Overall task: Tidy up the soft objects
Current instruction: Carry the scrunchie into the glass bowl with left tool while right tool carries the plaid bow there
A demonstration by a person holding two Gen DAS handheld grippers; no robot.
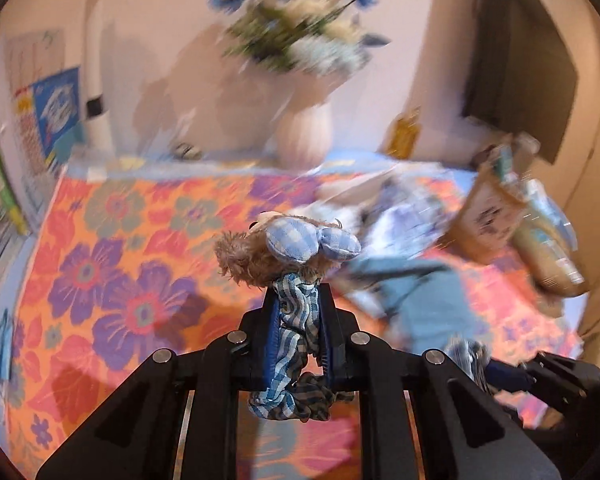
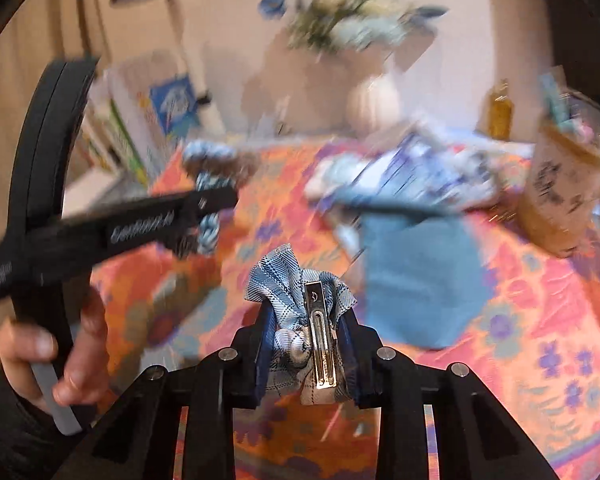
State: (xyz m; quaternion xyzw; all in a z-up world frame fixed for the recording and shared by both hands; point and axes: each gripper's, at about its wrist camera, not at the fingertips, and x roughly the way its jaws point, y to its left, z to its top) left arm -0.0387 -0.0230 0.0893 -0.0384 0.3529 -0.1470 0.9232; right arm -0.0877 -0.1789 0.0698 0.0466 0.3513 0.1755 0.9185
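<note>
Left tool [image 1: 299,296] clamped on blue-checked scrunchie with plush bear head [image 1: 276,250], held at centre frame above floral table [image 1: 112,248]. Right tool [image 2: 306,316] clamped on light-blue plaid bow clip [image 2: 296,292], metal clasp facing up, lower centre of frame. Blue cloth pouch [image 2: 420,280] lies on table at right, heap of fabrics [image 2: 400,180] behind it. Flower vase [image 1: 304,128] upper centre, blurred.
</note>
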